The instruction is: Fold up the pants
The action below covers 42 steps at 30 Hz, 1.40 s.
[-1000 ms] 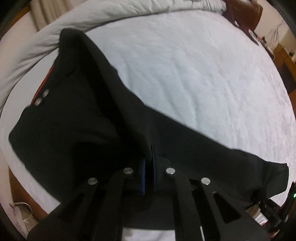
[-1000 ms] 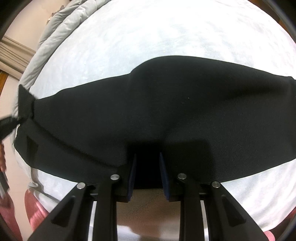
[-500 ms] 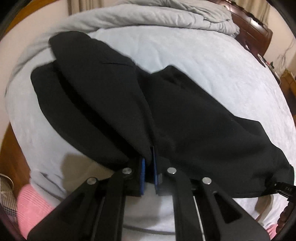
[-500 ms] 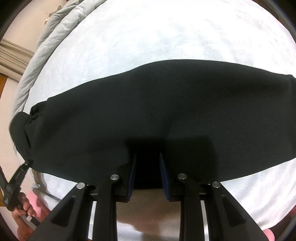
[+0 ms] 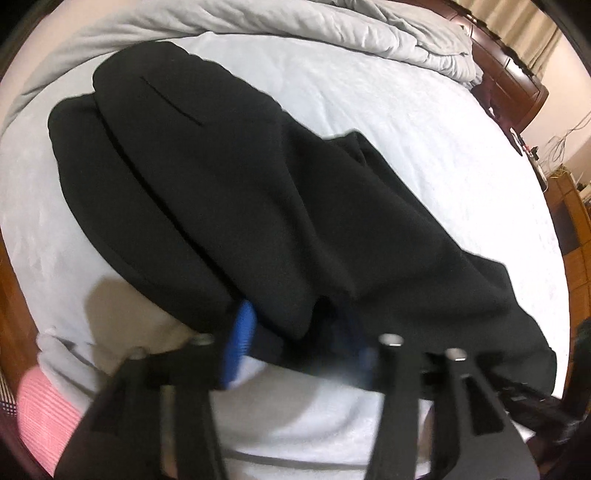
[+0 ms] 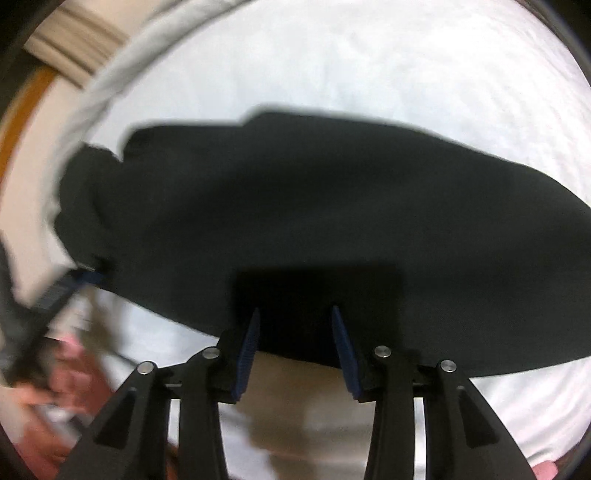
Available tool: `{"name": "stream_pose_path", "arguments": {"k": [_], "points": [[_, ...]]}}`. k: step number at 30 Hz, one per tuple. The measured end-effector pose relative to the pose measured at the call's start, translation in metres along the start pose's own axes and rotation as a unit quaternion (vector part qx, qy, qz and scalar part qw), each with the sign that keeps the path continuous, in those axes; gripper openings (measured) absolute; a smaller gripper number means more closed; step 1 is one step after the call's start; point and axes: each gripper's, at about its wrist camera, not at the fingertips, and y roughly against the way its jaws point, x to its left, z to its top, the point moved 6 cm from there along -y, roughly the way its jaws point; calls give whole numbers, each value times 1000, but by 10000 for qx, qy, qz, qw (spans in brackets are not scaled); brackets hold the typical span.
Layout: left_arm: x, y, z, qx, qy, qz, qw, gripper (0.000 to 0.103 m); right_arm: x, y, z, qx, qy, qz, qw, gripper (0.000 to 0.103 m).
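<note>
Black pants (image 5: 258,206) lie folded over on the white bed sheet (image 5: 406,110); the upper layer shows a slit pocket. My left gripper (image 5: 299,343) is open at the near edge of the pants, with cloth draped between its blue pads (image 5: 240,343). In the right wrist view the pants (image 6: 332,221) stretch across the bed. My right gripper (image 6: 295,336) is open, its blue pads astride the near edge of the cloth. The left gripper shows blurred at the left edge of that view (image 6: 70,284).
A grey duvet (image 5: 332,22) is bunched along the far side of the bed. A dark wooden headboard (image 5: 517,74) and wooden furniture (image 5: 572,229) stand at the right. A pink cloth (image 5: 40,417) shows at the lower left, below the bed edge.
My left gripper has opened and let go of the pants fold, which now lies flat. My right gripper has opened wider. The right wrist view has shifted to the right.
</note>
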Motion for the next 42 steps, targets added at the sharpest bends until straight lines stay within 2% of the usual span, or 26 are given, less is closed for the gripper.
{"name": "stream_pose_path", "arguments": {"k": [2,4,11,16,18,20,23,30,32,35,37,39,42], "points": [[8,4,9,23,-28,6,10000,62,2,-3,2,-54,118,-175,9998,41],[18,5,21,81,-3,-22,10000,62,4,-3,2,-49,132,-229,9996,41],[71,-5,72,194,676,-132,9974,62,1,-9,5,-33,79,-328,9994,41],[88,-19,90,360,1178,-518,9910,59,4,-9,6,18,17,-396,9992,41],[89,-20,93,318,1190,-475,9912,49,1,-8,6,26,-15,-383,9993,42],[90,-21,95,240,1137,-369,9925,22,-1,-7,7,33,-28,-383,9993,42],[87,-19,98,151,1017,-381,9940,14,2,-6,5,45,-38,-399,9992,42],[79,41,84,-789,780,24,9938,13,-4,-7,9,92,-82,-332,9994,42],[79,52,75,-906,741,122,9931,13,-4,-8,10,96,-82,-328,9994,42],[84,47,61,-752,751,288,9939,14,-3,-8,11,85,-73,-339,9994,42],[90,31,55,-505,765,391,9950,16,-4,-8,11,84,-76,-338,9994,42],[98,12,54,-238,875,371,9952,20,-5,-8,11,86,-65,-339,9994,42],[106,12,58,-98,1019,193,9946,27,-4,-8,11,87,-69,-337,9994,42]]}}
